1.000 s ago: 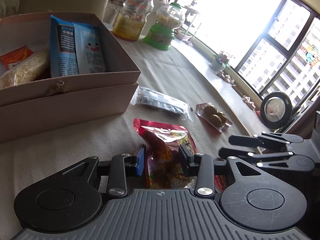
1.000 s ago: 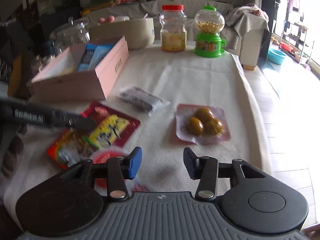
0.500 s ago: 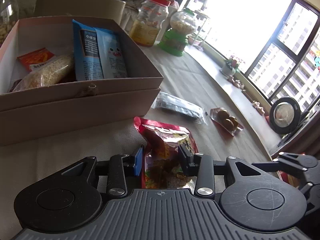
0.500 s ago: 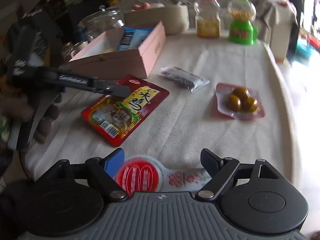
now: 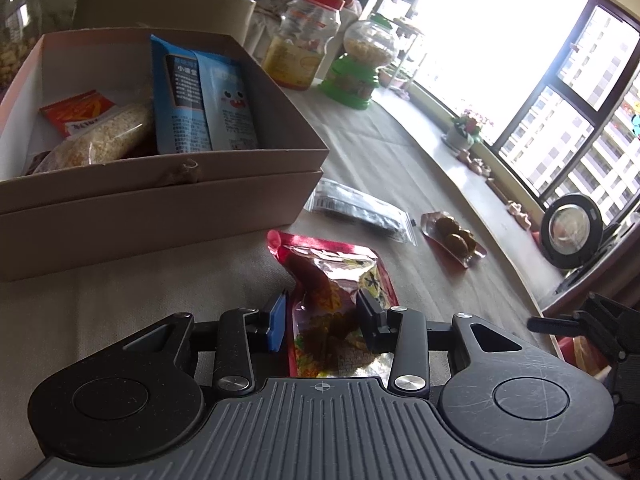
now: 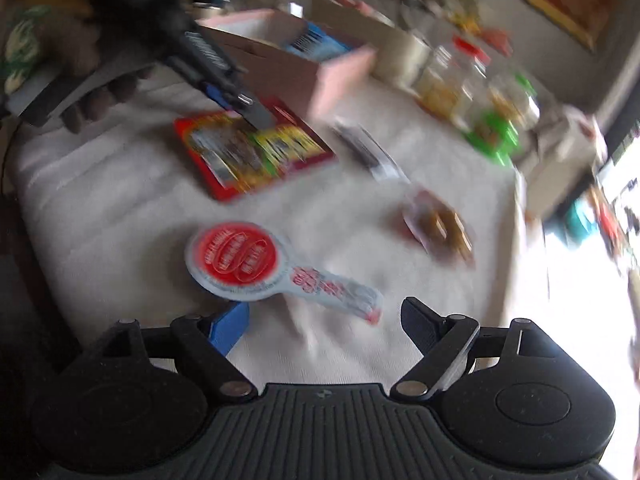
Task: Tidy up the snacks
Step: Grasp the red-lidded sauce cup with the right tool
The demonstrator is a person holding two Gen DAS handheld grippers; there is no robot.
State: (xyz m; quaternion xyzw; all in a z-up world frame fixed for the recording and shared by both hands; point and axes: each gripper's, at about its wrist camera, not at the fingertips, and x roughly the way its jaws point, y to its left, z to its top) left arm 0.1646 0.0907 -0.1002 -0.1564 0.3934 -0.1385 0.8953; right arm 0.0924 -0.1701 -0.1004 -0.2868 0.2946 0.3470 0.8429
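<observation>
A red snack packet [image 5: 336, 280] sits buckled between the pads of my left gripper [image 5: 324, 320], which is shut on its near end. In the right wrist view that packet [image 6: 256, 152] lies on the white cloth with the left gripper [image 6: 256, 116] over its far edge. My right gripper [image 6: 324, 324] stands wide open and holds nothing. A paddle-shaped packet with a round red label [image 6: 240, 256] lies just ahead of its blue pad. The pink open box [image 5: 160, 208] holds a blue packet [image 5: 204, 100], a grain bag [image 5: 104, 140] and an orange packet [image 5: 76, 112].
A dark clear bag [image 5: 360, 208] and a packet of brown round snacks [image 5: 452, 236] lie right of the box. A red-lidded jar [image 5: 304, 40] and a green dispenser [image 5: 360, 68] stand behind. The table edge and a window ledge run along the right. The right wrist view is blurred.
The right gripper's jaws opened wide and it rolled and drew back, leaving the paddle-shaped packet on the cloth ahead of it. The left gripper kept its hold on the red packet.
</observation>
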